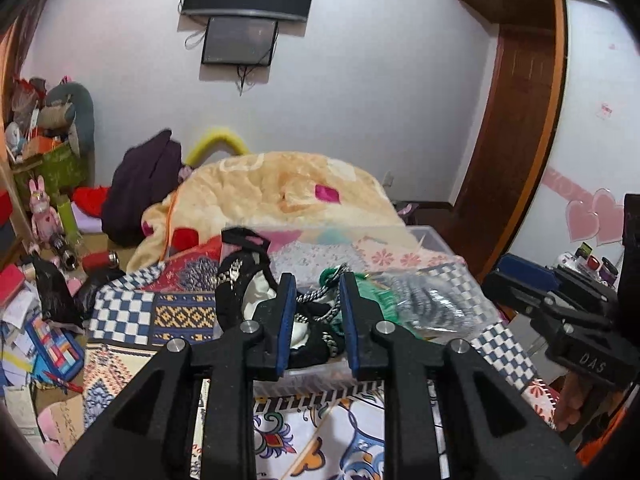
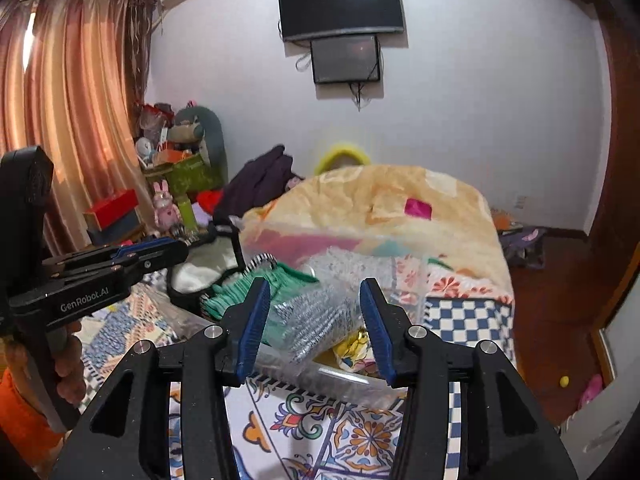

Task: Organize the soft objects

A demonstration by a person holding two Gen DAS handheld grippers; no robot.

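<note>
A clear plastic bin point(image 1: 304, 380) sits on the patterned bed cover, holding soft items. In the left wrist view my left gripper point(image 1: 318, 288) is partly open above the bin, with a black-and-white braided cord point(image 1: 316, 298) and a black and cream garment point(image 1: 244, 280) between and behind its fingers; nothing is clamped. A green knit piece point(image 1: 376, 300) and a silver striped plastic bag point(image 1: 436, 304) lie to its right. In the right wrist view my right gripper point(image 2: 314, 292) is open and empty over the bin point(image 2: 352, 384), above the silver bag point(image 2: 316, 312) and green knit point(image 2: 236, 296).
A cream blanket pile point(image 1: 280, 188) rises behind the bin. Toys, boxes and papers clutter the floor at left point(image 1: 44, 320). A wardrobe point(image 1: 512, 120) stands at right. The other gripper shows at each view's edge point(image 2: 100, 272).
</note>
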